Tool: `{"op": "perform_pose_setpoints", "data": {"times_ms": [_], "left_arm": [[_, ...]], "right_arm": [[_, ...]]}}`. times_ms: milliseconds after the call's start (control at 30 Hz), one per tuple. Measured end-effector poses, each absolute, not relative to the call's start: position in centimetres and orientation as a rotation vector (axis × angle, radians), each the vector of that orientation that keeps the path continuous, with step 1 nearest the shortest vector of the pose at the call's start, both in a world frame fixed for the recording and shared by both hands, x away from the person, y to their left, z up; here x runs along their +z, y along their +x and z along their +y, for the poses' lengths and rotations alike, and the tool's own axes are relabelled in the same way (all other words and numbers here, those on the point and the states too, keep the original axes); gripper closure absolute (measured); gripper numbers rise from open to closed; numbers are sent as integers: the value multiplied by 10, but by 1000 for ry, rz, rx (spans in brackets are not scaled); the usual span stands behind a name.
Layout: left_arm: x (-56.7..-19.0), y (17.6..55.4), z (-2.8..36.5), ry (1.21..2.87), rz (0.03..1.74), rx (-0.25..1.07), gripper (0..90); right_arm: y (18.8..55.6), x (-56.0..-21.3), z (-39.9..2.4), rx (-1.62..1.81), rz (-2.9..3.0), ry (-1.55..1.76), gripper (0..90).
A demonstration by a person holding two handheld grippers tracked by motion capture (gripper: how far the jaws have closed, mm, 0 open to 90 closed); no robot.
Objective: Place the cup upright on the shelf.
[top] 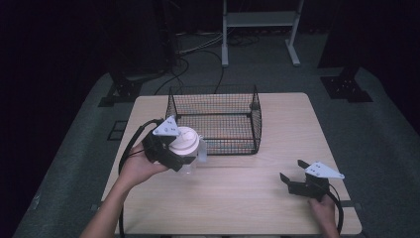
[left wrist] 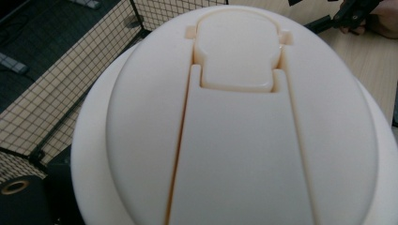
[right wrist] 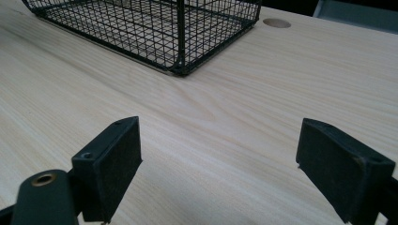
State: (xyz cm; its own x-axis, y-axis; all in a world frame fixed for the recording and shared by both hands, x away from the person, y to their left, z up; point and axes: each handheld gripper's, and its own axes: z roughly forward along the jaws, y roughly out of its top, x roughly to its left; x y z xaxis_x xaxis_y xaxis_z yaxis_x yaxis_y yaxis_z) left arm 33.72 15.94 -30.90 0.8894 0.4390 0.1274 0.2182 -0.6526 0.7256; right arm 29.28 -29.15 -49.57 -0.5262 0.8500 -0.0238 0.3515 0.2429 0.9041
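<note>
1. In the high view, we are holding the left gripper (top: pixel 171 148) against a clear plastic jar (top: pixel 190 161) with a cream flip-top lid (top: pixel 185 140), just in front of the black wire basket (top: pixel 218 124) on the tabletop (top: pixel 237 193). The gripper body is covering the fingers, so we cannot tell whether they are pinching the jar or only sitting beside it. The right gripper (top: pixel 292 176) is resting low near the tabletop's right front, well apart from the jar, with its fingers spread.

2. In the left gripper view, the cream flip-top lid (left wrist: pixel 239 122) is looming close, its hinged flap shut. The smooth, stiff plastic is looking slippery to us, and its dome gives the pads little to bite on. We are judging the jar light, and the straight clear wall under the lid the better place to take hold. The wire basket (left wrist: pixel 61 89) is lying just beyond.

3. In the right gripper view, the fingers (right wrist: pixel 112 159) are standing wide apart over bare tabletop (right wrist: pixel 225 131), holding nothing, with the wire basket (right wrist: pixel 155 28) ahead.
</note>
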Motion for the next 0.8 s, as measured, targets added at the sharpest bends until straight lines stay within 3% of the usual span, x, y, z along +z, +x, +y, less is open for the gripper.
{"op": "perform_pose_setpoints", "data": {"times_ms": [800], "left_arm": [[-245, 380, 101, 2330, 361, 354, 52]], "right_arm": [[294, -496, -292, 1257, 1984, 1101, 134]]}}
